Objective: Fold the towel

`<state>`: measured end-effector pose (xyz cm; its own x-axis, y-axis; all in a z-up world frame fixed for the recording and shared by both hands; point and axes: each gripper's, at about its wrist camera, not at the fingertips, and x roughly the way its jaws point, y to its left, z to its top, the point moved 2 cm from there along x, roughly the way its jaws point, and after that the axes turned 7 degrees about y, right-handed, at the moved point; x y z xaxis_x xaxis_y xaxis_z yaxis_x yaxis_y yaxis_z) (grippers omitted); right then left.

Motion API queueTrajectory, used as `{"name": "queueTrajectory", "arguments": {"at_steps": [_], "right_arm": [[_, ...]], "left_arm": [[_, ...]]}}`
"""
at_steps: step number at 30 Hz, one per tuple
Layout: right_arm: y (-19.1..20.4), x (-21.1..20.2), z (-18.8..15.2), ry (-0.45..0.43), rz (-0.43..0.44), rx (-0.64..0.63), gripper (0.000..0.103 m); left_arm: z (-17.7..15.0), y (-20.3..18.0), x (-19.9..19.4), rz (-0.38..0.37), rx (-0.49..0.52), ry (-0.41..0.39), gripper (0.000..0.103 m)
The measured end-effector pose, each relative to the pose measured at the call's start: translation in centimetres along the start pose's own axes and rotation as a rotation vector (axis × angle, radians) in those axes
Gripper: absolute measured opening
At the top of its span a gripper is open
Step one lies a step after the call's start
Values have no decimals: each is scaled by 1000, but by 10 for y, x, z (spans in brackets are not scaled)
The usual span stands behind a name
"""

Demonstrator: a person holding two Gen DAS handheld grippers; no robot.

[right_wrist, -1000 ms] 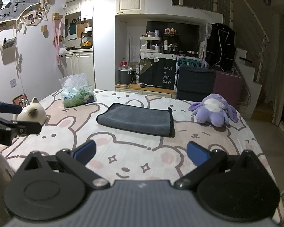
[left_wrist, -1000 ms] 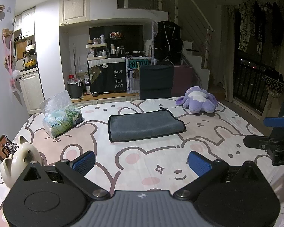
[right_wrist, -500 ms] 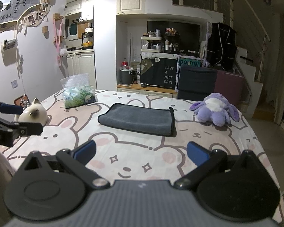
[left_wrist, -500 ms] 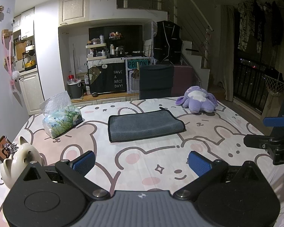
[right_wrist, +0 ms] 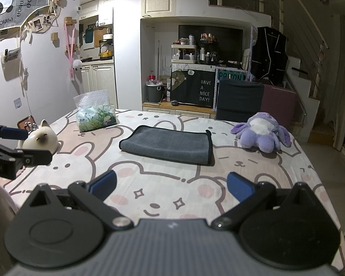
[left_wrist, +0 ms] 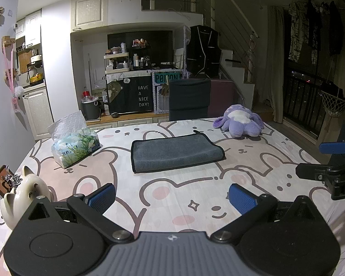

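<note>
A dark grey towel (left_wrist: pixel 176 152) lies folded into a flat rectangle in the middle of the table; it also shows in the right wrist view (right_wrist: pixel 168 147). My left gripper (left_wrist: pixel 172 197) is open and empty, near the front edge, well short of the towel. My right gripper (right_wrist: pixel 171 185) is open and empty, also near the front edge and apart from the towel. Each gripper shows at the edge of the other's view, the right one (left_wrist: pixel 329 161) at the right, the left one (right_wrist: pixel 13 145) at the left.
The table has a pink bear-print cloth (left_wrist: pixel 195 193). A tissue pack (left_wrist: pixel 74 146) stands at the back left, a white cat figure (left_wrist: pixel 25 197) at the front left, a purple plush toy (left_wrist: pixel 240 124) at the back right. A dark chair (left_wrist: pixel 189 100) stands behind the table.
Both views have shifted very slightly; the towel sits marginally nearer in the right wrist view. The towel and the grippers' opening have not changed.
</note>
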<state>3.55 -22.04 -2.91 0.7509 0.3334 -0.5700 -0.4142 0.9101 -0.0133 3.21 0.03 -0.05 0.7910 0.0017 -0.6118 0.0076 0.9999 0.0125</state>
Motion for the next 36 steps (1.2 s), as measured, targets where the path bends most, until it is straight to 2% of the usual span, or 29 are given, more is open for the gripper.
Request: {"name": "queueTrajectory", "arguments": {"at_steps": [36], "right_arm": [[2, -1, -1, -2, 6, 10, 103]], "left_arm": [[1, 2, -1, 7, 0, 0, 103]]}}
